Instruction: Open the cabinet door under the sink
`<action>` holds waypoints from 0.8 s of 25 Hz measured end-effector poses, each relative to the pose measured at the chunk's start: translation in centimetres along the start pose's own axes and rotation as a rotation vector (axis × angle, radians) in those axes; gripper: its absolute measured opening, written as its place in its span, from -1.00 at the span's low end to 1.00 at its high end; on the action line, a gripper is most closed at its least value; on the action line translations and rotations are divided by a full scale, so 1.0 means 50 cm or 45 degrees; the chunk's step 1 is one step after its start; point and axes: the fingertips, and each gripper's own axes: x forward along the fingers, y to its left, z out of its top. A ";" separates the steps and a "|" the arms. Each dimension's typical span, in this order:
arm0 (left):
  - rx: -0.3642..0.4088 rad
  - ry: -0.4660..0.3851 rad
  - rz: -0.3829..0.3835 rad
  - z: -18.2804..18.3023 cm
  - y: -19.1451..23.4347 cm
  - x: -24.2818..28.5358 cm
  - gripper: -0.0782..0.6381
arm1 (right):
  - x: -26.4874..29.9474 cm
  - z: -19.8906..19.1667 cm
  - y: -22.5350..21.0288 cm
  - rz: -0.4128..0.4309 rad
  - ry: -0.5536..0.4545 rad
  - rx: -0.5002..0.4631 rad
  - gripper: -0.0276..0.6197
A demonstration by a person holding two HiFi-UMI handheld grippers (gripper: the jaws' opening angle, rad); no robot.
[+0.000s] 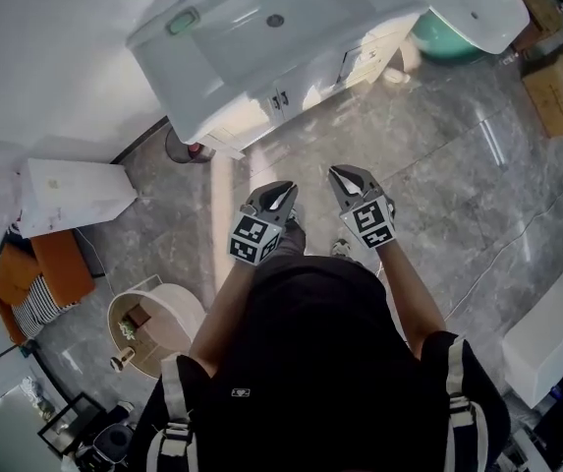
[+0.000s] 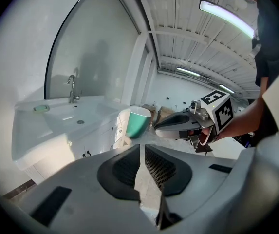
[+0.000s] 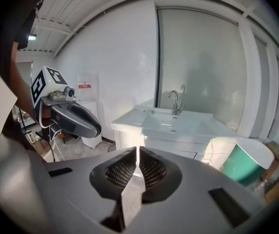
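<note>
Left gripper (image 1: 271,197): jaws pressed together, nothing in them, held low in front of me.
Right gripper (image 1: 351,181): same, closed and empty, just beside the left.
Cabinet door (image 1: 306,92): shut under the sink (image 1: 261,18), well ahead, so I reckon I must step in first.

The left forearm (image 1: 224,308) and right forearm (image 1: 406,293) reach forward side by side, holding the left tool (image 1: 281,189) and right tool (image 1: 346,175) close together, well short of the sink cabinet (image 1: 296,94), tips toward it, jaws together and empty.
</note>
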 end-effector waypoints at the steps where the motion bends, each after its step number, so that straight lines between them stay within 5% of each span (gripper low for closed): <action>1: 0.005 0.007 -0.016 0.001 0.015 0.003 -0.67 | 0.017 0.008 -0.001 -0.009 -0.001 0.006 -0.69; 10: -0.009 0.099 -0.135 -0.016 0.094 0.029 -0.67 | 0.101 0.017 0.020 -0.056 0.010 0.143 -0.69; 20: -0.037 0.149 -0.054 -0.145 0.226 0.168 -0.67 | 0.319 -0.163 -0.005 0.012 0.059 0.309 -0.69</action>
